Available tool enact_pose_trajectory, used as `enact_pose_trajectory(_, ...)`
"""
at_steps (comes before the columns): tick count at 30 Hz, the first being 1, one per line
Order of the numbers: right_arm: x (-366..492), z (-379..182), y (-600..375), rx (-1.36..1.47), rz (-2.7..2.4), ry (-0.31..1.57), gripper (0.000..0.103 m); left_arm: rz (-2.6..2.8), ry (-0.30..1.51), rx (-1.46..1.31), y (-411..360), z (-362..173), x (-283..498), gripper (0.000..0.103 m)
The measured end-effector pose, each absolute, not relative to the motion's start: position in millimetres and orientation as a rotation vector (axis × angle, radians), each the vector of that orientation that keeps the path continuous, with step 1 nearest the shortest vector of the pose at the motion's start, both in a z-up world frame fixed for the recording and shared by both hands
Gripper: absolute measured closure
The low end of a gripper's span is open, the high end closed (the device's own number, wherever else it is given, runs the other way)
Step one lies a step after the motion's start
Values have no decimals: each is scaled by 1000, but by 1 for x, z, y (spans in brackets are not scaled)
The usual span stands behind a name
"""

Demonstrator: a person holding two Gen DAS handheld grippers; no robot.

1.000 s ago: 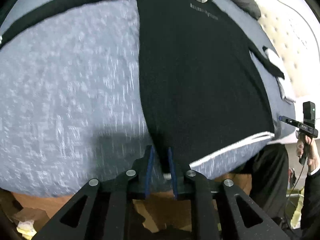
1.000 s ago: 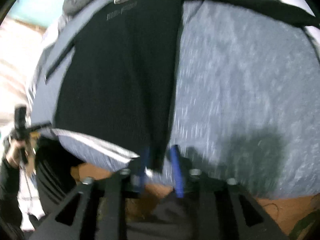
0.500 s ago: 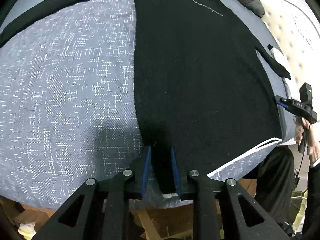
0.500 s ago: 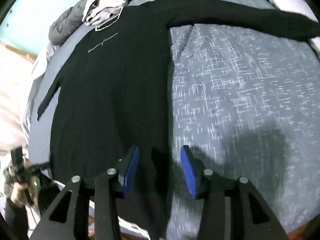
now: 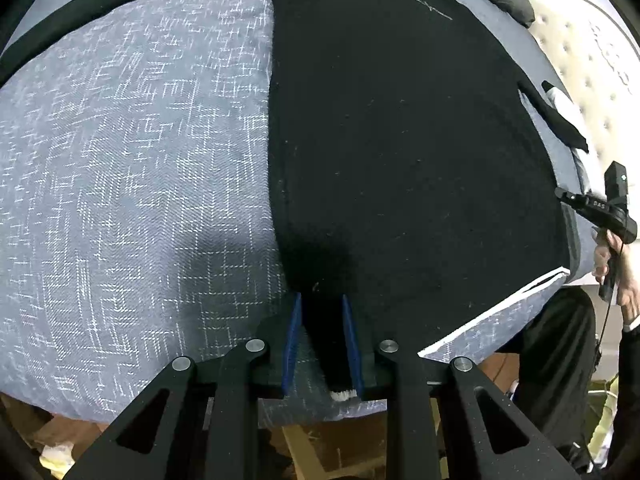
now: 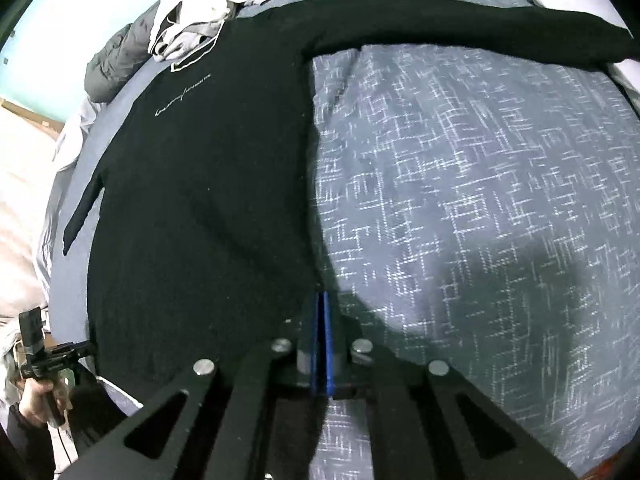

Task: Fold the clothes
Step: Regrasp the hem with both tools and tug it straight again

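A black long-sleeved shirt [image 5: 392,140] lies spread flat on a blue patterned bed cover [image 5: 132,184]. It also shows in the right wrist view [image 6: 208,200], with one sleeve [image 6: 460,24] stretched out to the right. My left gripper [image 5: 320,304] stands at the shirt's bottom left corner, its blue pads a little apart with the black hem between them. My right gripper [image 6: 321,300] has its blue pads pressed together at the shirt's bottom right edge; whether cloth is pinched between them is hidden.
A heap of light clothes [image 6: 208,12] and a dark grey pillow [image 6: 112,68] lie at the head of the bed. A padded headboard [image 5: 592,80] stands at the right. The bed's near edge drops to a wooden floor [image 5: 320,448].
Both grippers lowered to the bed with the shirt's hem. The right gripper opened wide half a second ago and has now shut. The left jaws widened slightly.
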State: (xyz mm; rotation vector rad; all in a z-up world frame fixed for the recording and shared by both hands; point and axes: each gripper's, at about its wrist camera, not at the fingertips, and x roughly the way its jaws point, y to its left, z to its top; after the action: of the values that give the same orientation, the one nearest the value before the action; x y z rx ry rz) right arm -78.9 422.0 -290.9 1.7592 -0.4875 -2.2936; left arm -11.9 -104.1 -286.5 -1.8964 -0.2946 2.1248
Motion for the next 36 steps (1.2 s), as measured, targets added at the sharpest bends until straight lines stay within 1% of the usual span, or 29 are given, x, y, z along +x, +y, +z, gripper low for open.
enact_pose_trajectory(2, -79, -293, 424, 1797, -2273, -491, 98, 2119, -308, -1892, -107, -285, -13, 80)
enact_pose_trajectory(4, -77, -292, 425, 1817, -2251, -494, 90, 2109, -314, -1886, -109, -284, -14, 74)
enact_pose_trajectory(5, -75, -292, 425, 1828, -2239, -495, 83, 2102, -316, -1887, -110, -285, -14, 74)
enact_pose_trajectory(8, -61, -292, 422, 1848, -2154, -498, 71, 2085, -308, -1892, -110, -288, -16, 74)
enact_pose_trajectory(10, -50, -292, 417, 1862, -2095, -481, 71, 2077, -302, -1895, -109, -290, -18, 74)
enact_pose_trajectory(12, -42, -291, 414, 1883, -2076, -450, 71, 2070, -303, -1894, -109, -291, -19, 74)
enact_pose_trajectory(15, -29, -293, 414, 1907, -2051, -452, 71, 2052, -295, -1892, -109, -293, -20, 74)
enact_pose_trajectory(17, -22, -295, 414, 1921, -2023, -465, 71, 2039, -297, -1887, -109, -294, -21, 88)
enact_pose_trajectory(18, -20, -296, 413, 1920, -2007, -469, 71, 2036, -298, -1883, -110, -294, -21, 93)
enact_pose_trajectory(20, -12, -295, 410, 1912, -1978, -452, 71, 2034, -282, -1875, -111, -293, -23, 95)
enact_pose_trajectory(23, -3, -297, 401, 1919, -1943, -376, 98, 2039, -262, -1859, -114, -288, -25, 96)
enact_pose_trajectory(29, 8, -297, 399, 1911, -1936, -283, 100, 2040, -270, -1876, -129, -290, -30, 96)
enact_pose_trajectory(34, 7, -303, 406, 1930, -1928, -338, 100, 2029, -285, -1879, -135, -291, -37, 96)
enact_pose_trajectory(36, 6, -303, 407, 1942, -1918, -333, 100, 2027, -300, -1875, -139, -289, -41, 96)
